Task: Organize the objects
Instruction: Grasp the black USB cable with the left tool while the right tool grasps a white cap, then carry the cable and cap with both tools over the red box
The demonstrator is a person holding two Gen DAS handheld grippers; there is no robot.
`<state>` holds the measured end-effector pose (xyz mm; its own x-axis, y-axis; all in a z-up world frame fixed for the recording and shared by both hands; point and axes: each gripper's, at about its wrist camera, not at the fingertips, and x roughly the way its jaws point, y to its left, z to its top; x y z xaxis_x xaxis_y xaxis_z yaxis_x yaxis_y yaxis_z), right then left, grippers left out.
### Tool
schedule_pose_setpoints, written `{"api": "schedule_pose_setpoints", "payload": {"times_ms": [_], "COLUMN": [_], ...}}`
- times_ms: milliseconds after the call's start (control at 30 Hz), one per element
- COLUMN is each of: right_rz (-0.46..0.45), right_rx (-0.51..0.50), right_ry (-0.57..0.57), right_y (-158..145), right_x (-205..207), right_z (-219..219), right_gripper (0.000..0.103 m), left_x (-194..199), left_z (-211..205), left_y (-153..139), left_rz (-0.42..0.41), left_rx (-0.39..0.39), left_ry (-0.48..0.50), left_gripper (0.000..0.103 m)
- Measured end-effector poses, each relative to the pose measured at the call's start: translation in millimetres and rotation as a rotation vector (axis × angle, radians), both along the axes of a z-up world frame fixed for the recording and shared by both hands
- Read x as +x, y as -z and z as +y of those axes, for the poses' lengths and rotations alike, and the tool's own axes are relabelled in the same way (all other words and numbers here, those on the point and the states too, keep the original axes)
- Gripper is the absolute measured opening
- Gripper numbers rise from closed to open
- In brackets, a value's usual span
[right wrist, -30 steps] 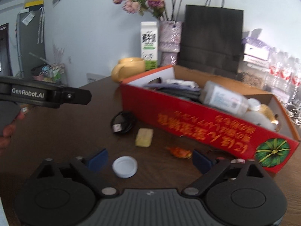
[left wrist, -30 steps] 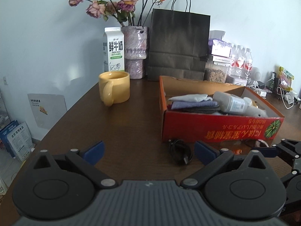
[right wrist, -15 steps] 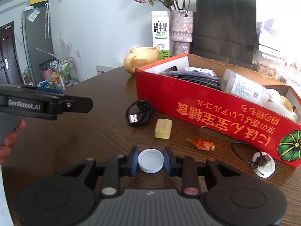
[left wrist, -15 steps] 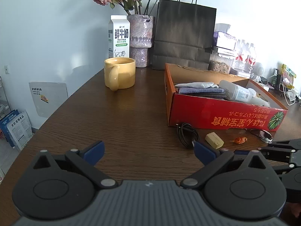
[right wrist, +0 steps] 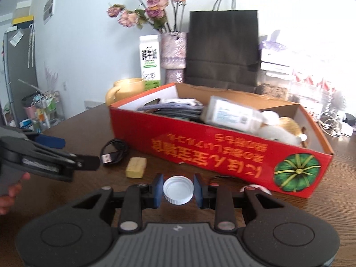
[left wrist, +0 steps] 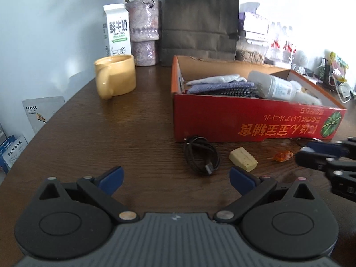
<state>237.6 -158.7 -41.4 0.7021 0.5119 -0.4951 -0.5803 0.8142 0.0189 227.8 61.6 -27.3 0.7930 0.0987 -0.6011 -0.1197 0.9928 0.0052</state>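
My right gripper (right wrist: 178,191) is shut on a white bottle cap (right wrist: 178,190) and holds it above the table in front of the red cardboard box (right wrist: 222,153). The box holds folded cloths, a plastic bottle (right wrist: 231,116) and a plush toy. My left gripper (left wrist: 175,178) is open and empty, low over the table. Ahead of it lie a coiled black USB cable (left wrist: 201,154), a yellow eraser block (left wrist: 243,161) and an orange candy (left wrist: 282,155). The right gripper shows at the right edge of the left wrist view (left wrist: 320,153).
A yellow mug (left wrist: 115,79), a milk carton (left wrist: 116,30), a vase of dried roses (left wrist: 145,32) and a black paper bag (left wrist: 200,20) stand at the back. A small white round object with a cable (right wrist: 255,188) lies by the box front. The table edge curves on the left.
My right gripper closed on the white cap and has lifted it toward the box. My left gripper has moved closer to the cable and eraser, still open.
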Motion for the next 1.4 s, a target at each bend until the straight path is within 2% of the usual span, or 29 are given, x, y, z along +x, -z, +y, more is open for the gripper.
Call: {"api": "schedule_pose_setpoints", "payload": {"times_ms": [400, 467, 500, 567, 600, 633, 833, 1067, 1400], "right_rz": [-0.046, -0.051, -0.053, -0.055, -0.056, -0.056, -0.070, -0.133, -0.254], "right_rx": [0.016, 0.014, 0.013, 0.012, 0.012, 0.012, 0.018, 0.049, 0.052], "right_ry": [0.055, 0.054, 0.054, 0.053, 0.053, 0.054, 0.052, 0.058, 0.098], "right_y": [-3.1, -3.2, -3.2, -3.3, -3.2, -3.3, -4.4, -20.2, -61.9], "right_x": [0.7, 0.2, -0.6, -1.0, -1.3, -1.2, -3.5, -5.5, 32.9], "right_z": [-17.6, -17.2, -16.9, -16.9, -16.9, -17.0, -17.4, -21.6, -25.5], "right_gripper": [0.028, 0.028, 0.028, 0.028, 0.028, 0.028, 0.028, 0.028, 0.028], "left_x": [34.3, 36.5, 37.4, 37.4, 35.8, 34.2, 20.3, 2.8, 36.9], "left_z": [-7.1, -6.6, -6.6, -8.8, -9.8, -9.9, -7.2, -15.3, -43.2], "left_y": [9.7, 9.9, 10.2, 9.6, 8.9, 8.1, 1.8, -30.0, -67.1], "left_rz": [0.019, 0.025, 0.026, 0.014, 0.000, -0.009, -0.054, -0.166, -0.263], "left_rx": [0.002, -0.009, -0.015, -0.008, -0.013, -0.019, -0.069, -0.077, -0.075], "left_ry": [-0.078, -0.076, -0.070, -0.056, -0.040, -0.029, -0.046, 0.007, 0.092], "left_gripper": [0.103, 0.100, 0.095, 0.076, 0.054, 0.042, 0.040, 0.040, 0.040]}}
